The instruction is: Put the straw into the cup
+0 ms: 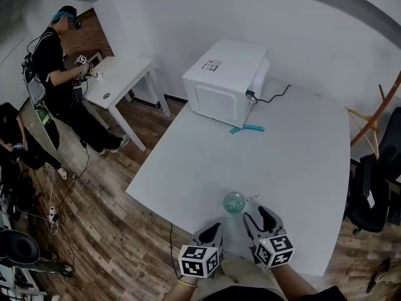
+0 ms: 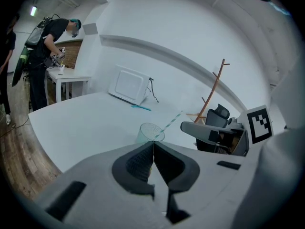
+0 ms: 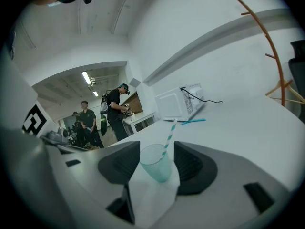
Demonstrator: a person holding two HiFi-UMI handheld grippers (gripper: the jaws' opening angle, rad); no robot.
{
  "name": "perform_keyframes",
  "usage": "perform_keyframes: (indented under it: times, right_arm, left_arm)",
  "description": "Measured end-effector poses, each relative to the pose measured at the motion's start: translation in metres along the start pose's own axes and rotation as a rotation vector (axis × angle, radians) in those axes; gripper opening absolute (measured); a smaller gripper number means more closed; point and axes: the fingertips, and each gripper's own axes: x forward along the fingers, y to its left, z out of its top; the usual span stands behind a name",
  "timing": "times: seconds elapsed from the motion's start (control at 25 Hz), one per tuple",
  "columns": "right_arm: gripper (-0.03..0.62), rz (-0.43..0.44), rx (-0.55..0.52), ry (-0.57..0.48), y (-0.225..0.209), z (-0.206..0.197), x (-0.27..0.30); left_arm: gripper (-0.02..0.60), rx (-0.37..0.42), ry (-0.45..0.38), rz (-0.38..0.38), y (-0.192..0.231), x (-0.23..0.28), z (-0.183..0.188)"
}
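Standing beyond cup (image 1: 234,202): microwave (image 1: 227,82), teal stick (image 1: 247,129).

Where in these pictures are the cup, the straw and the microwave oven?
cup (image 3: 157,168): right gripper view, on its front wall.
straw (image 3: 171,133): right gripper view, on the striped part above the rim.
microwave oven (image 1: 229,61): head view, on its top.

Open tabletop (image 1: 301,162) surrounds the cup (image 1: 234,202); the microwave (image 1: 225,80) stands well beyond.

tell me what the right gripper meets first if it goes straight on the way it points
Most likely the cup holding the straw, which stands straight ahead of the right gripper, in line with its open jaws.
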Motion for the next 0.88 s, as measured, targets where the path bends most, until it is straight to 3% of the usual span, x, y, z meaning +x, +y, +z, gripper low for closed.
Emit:
perform_keyframes:
  times: [0.36,0.48,0.52,0.88]
  right_arm:
    - [0.202,-0.006,-0.023,-0.063,0.034,0.007,-0.034]
    - [0.081,-0.034,-0.04,-0.074,0.042,0.008,-0.047]
    - [0.069,-0.037,-0.043,-0.075,0.045,0.007,-0.051]
    - [0.044,-0.008,-0.028,-0.094,0.077,-0.003,-0.086]
  left_arm:
    - [0.02,0.011,-0.012,-0.018,-0.007,-0.032,-0.011]
    - [0.02,0.013,-0.012,-0.026,-0.01,-0.044,-0.017]
    - [0.02,0.014,-0.012,-0.028,-0.01,-0.048,-0.019]
    - [0.02,0.025,-0.013,-0.032,-0.016,-0.083,-0.039]
